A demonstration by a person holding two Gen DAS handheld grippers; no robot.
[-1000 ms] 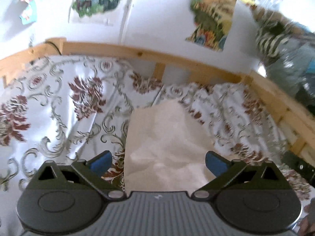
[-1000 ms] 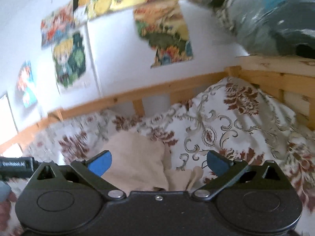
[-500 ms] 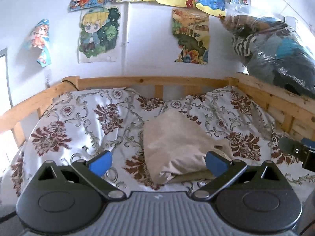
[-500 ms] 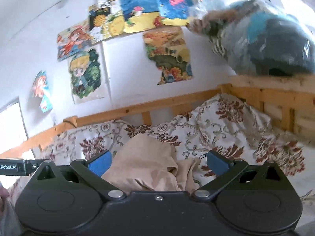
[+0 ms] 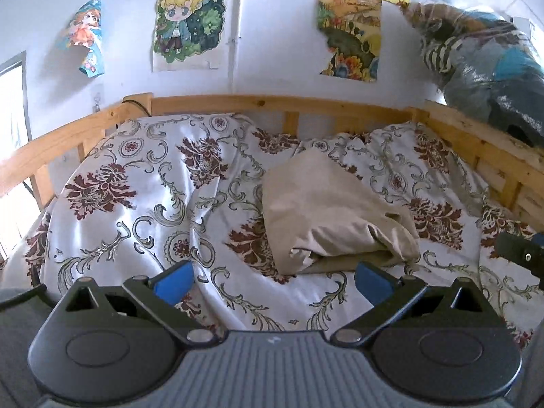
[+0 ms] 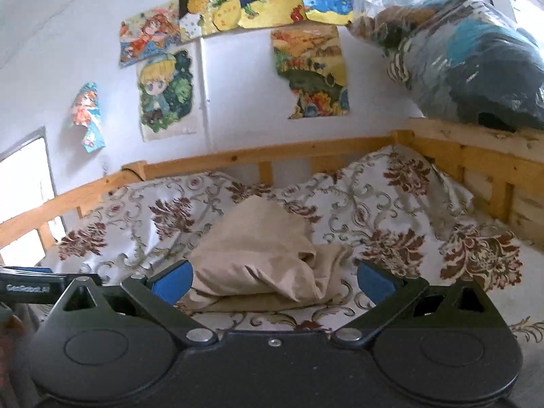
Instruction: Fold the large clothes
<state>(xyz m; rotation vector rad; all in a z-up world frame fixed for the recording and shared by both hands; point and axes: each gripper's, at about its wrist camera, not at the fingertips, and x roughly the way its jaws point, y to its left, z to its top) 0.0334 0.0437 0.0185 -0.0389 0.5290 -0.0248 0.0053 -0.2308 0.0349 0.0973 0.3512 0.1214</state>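
A beige garment [image 5: 326,214] lies folded into a compact bundle on the floral bedspread [image 5: 142,200], right of the bed's middle. It also shows in the right wrist view [image 6: 261,258], with a loose layer sticking out at its lower right. My left gripper [image 5: 272,280] is open and empty, held back from the bundle near the bed's front. My right gripper [image 6: 273,278] is open and empty, just in front of the bundle. The right gripper's body shows at the left wrist view's right edge [image 5: 520,255].
A wooden bed rail [image 5: 278,103] runs around the back and right sides. A plastic-wrapped bundle of bedding [image 6: 469,61] sits on the right rail. Posters [image 5: 188,22] hang on the white wall. A bright window [image 6: 23,197] is at the left.
Both grippers have drawn back and up from the beige garment, which was right between the fingers one second ago. The bundle lies released on the bed and more of the room shows.
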